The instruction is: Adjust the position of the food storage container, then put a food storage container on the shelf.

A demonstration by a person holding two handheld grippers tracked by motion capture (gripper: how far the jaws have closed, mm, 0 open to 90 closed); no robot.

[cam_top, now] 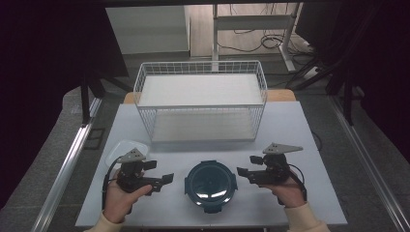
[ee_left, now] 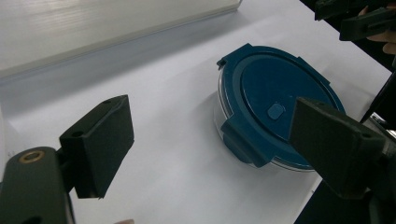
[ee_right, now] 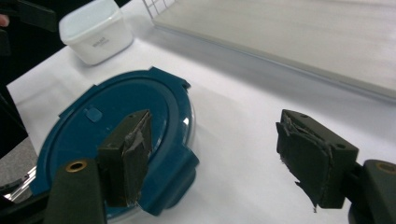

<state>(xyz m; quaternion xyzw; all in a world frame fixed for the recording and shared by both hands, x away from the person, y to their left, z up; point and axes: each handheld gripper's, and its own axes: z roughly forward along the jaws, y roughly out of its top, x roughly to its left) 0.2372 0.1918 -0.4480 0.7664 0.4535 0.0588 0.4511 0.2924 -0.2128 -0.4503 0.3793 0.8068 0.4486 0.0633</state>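
Note:
A round glass container with a dark blue clip lid [cam_top: 210,186] [ee_left: 275,105] [ee_right: 112,140] sits near the table's front edge, between the two grippers. My left gripper [cam_top: 162,179] [ee_left: 210,149] is held just left of it, jaws wide open with nothing between them. My right gripper [cam_top: 245,171] [ee_right: 212,158] is just right of it, open too, with no pad touching the lid; its left pad [ee_right: 128,154] hovers over the lid's near clip. A small white lidded box [cam_top: 124,151] [ee_right: 97,29] stands behind the left gripper.
A white wire basket [cam_top: 200,99] with two white shelf boards stands at the back middle of the white table [cam_top: 290,130]. Dark floor and desk legs lie beyond the table.

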